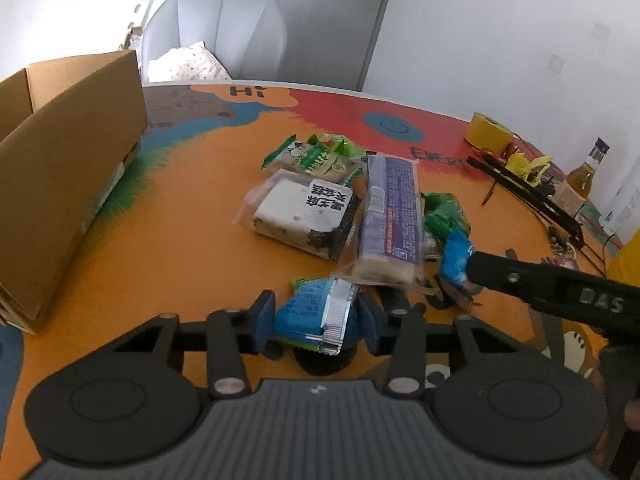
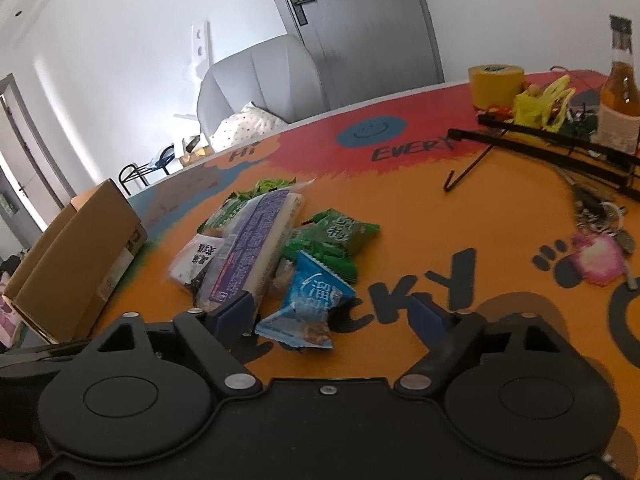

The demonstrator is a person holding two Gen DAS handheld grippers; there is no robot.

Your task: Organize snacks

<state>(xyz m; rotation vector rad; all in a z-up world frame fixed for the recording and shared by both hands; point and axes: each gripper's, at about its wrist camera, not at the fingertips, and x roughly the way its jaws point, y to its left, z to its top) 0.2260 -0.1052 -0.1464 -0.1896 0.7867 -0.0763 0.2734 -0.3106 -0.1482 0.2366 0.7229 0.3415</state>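
Left gripper [image 1: 316,322]: I saw its blue pads pressed on either side of a small blue snack packet [image 1: 310,314] with a silver crimped end; the jaws stood narrow and gripped it low over the desk [image 1: 168,240].
Right gripper [image 2: 332,312]: I saw the jaws spread wide, one finger on each side of a light-blue snack packet [image 2: 310,304]; the pads did not touch it, and the packet lay flat on the desk.
Right gripper, seen from the left wrist: its black finger reached in from the right edge, the tip at the light-blue packet.
Snack pile, near part: a long purple-wrapped biscuit pack [image 1: 392,216] lay just beyond the held packet, beside a white pack with black lettering [image 1: 300,216].
Snack pile, far part: green packets [image 1: 320,156] lay behind the white pack; more green packets [image 2: 336,236] lay touching the purple pack on its right side.
Cardboard box [image 1: 60,184]: it stood open at the left of the desk, well apart from the pile.
Desk, far right: I noted a yellow tape roll [image 2: 496,84], a glass bottle [image 2: 620,92], a black rack [image 2: 560,148] and a set of keys with a pink tag [image 2: 596,256].
Background: a grey chair [image 1: 216,32] with a dotted cushion stood behind the desk, before a grey door [image 2: 352,12].
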